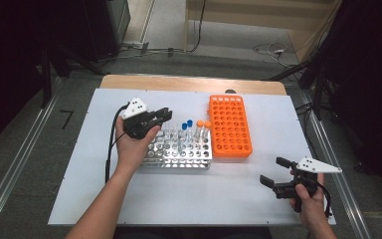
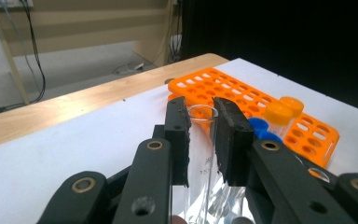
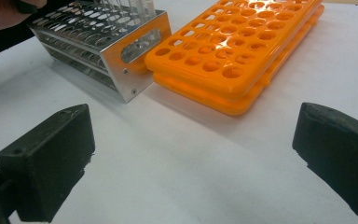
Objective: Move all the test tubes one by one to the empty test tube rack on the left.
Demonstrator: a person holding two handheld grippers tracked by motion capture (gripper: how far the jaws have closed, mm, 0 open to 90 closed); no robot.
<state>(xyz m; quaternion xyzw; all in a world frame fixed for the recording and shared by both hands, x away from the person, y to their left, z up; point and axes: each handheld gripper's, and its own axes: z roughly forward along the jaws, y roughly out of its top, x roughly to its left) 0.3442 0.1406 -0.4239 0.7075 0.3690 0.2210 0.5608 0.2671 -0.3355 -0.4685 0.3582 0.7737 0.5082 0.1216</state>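
Left gripper (image 2: 200, 135) clamping glass tube (image 2: 201, 140)

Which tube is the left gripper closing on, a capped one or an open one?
The open clear tube: it has no cap and stands between the left gripper's pads, over the metal rack. The blue-capped and orange-capped tubes stand beyond it.

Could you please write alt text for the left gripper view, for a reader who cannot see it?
The left gripper closes on a clear glass tube standing upright. Behind it lie an orange rack, orange-capped tubes and a white table.
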